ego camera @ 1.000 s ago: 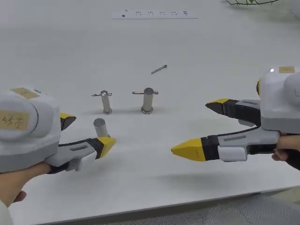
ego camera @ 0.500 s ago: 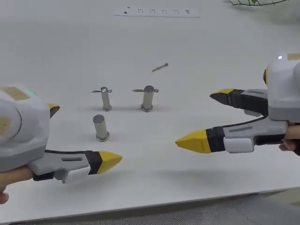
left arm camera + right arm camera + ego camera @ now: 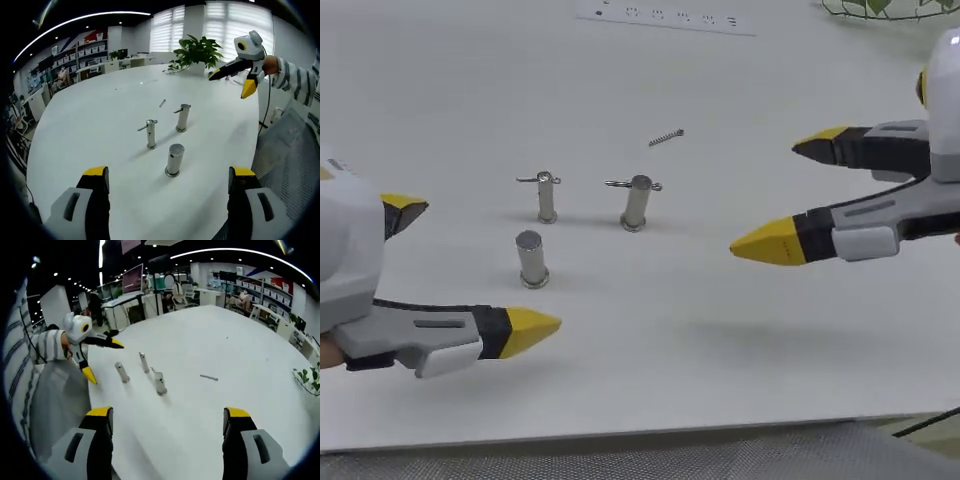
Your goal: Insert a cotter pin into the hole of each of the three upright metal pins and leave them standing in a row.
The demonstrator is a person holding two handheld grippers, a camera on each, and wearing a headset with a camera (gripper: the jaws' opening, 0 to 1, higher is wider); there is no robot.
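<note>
Three metal pins stand upright on the white surface (image 3: 720, 340). Two are side by side in the far row, the left pin (image 3: 547, 197) and the right pin (image 3: 637, 203), each with one cotter pin through its top. The third pin (image 3: 530, 259) stands bare, nearer and to the left. One loose cotter pin (image 3: 666, 138) lies farther off. The left gripper (image 3: 485, 265) and right gripper (image 3: 767, 197) hover with jaws spread, holding nothing.

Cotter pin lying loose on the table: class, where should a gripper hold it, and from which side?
Grip the cotter pin mid-shaft, coming straight down from above with the jaws across its length. It lies flat and slanted on the table, so no side gives a way under it. The open right gripper looks nearer.
</note>
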